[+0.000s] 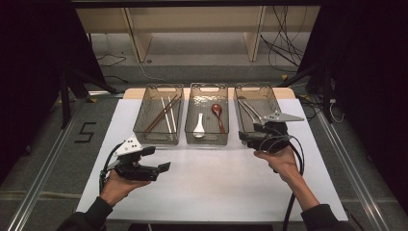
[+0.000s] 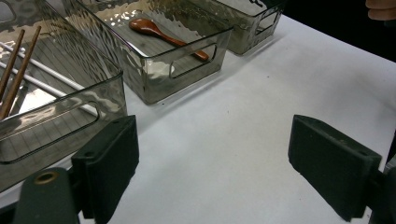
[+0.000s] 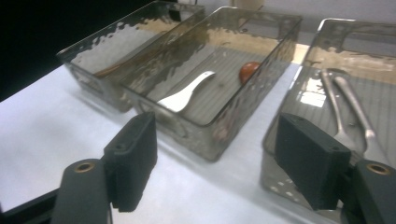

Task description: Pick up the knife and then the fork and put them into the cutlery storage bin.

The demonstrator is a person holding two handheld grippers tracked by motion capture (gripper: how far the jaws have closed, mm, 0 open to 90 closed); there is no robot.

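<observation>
In the high view three clear bins stand in a row across the upper middle of the frame on the white table (image 1: 211,173): the left bin (image 1: 159,114) holds chopsticks (image 1: 162,113), the middle bin (image 1: 208,114) a white spoon (image 1: 199,126) and a brown spoon (image 1: 218,113), and the right bin (image 1: 256,108) metal cutlery (image 1: 248,110). The right gripper (image 1: 250,137) sits right of centre at the near end of the right bin, jaws spread wide with nothing between them, the cutlery lying just beyond them. The left gripper (image 1: 156,159) hovers at lower left over bare table, near the left bin, jaws likewise wide apart and empty.
</observation>
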